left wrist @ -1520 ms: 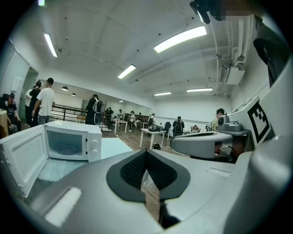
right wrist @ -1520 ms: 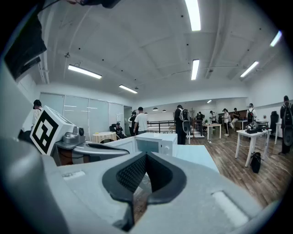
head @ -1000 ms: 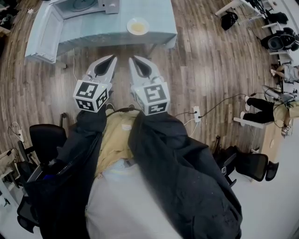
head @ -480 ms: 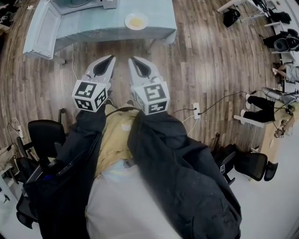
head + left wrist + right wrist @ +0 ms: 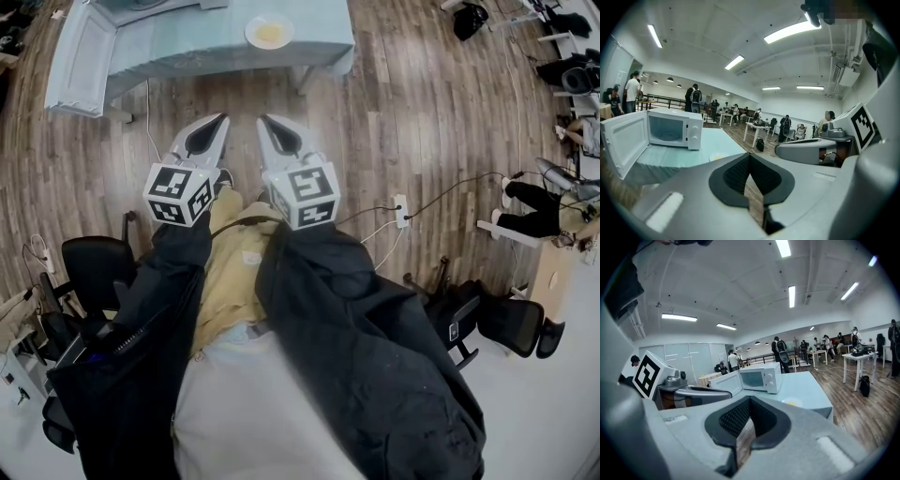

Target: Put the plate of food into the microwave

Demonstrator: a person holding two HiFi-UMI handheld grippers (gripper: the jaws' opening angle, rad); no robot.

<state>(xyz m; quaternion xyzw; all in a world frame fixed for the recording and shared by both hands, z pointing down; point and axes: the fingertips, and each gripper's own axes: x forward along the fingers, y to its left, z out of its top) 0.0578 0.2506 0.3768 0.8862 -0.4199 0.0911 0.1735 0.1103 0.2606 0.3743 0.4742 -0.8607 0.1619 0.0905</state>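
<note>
A white plate of yellow food [image 5: 268,32] lies on the pale blue table [image 5: 309,47] at the top of the head view. The white microwave [image 5: 675,129] stands to its left with the door [image 5: 623,143] swung open. From the right gripper view the microwave [image 5: 759,377] and the plate [image 5: 791,402] look far off. My left gripper [image 5: 214,127] and right gripper [image 5: 270,127] hang side by side over the wood floor, well short of the table. Both are shut with nothing in them.
Black office chairs stand at the left [image 5: 89,272] and at the right [image 5: 497,323]. A power strip with cables [image 5: 400,211] lies on the floor. A seated person's legs [image 5: 530,211] show at the right edge. Further tables and people fill the room's back.
The table with the plate has slid toward the top edge of the head view. Both grippers keep the same place and stay shut.
</note>
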